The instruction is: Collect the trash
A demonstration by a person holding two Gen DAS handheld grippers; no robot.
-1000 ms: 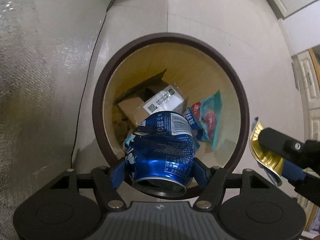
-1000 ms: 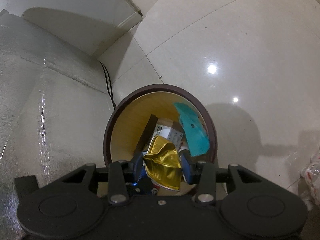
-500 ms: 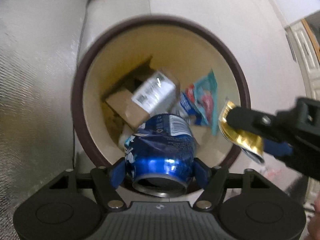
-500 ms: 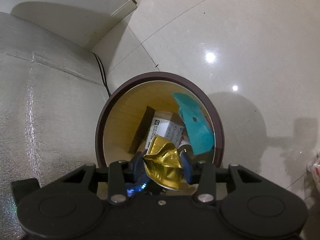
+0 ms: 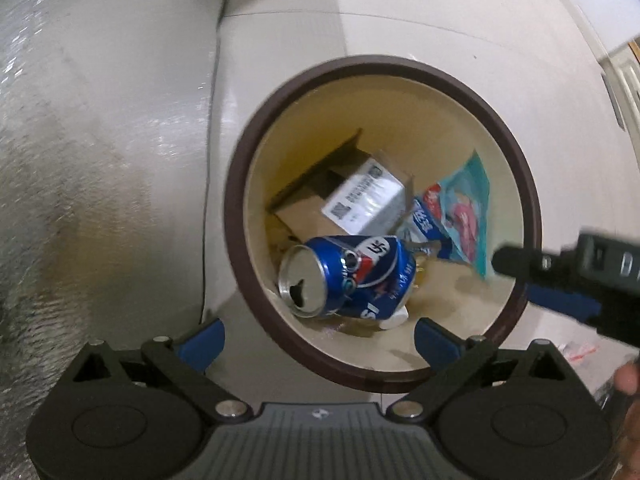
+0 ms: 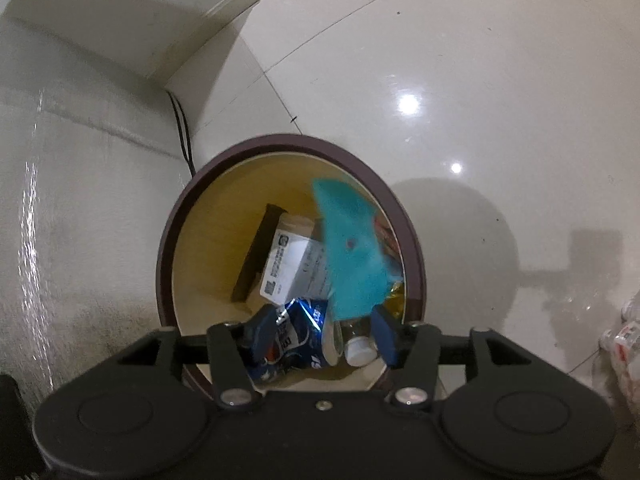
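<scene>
Both grippers, left gripper (image 5: 318,334) and right gripper (image 6: 322,334), have just opened, empty, above the blue can (image 5: 352,280) lying in the bin (image 5: 256,288).

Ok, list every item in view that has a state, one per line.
left gripper: open, jaws just widened, nothing between them.
right gripper: open, jaws just widened, nothing between them.
blue can: crushed, lying inside the bin.
bin: lidless, partly filled.
cardboard box: flap open, inside the bin.
teal wrapper: leaning on the bin wall.

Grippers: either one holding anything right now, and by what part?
Nothing held. Left gripper has just opened; the can lies in the bin. Right gripper has just been opening, nothing between its fingers.
</scene>
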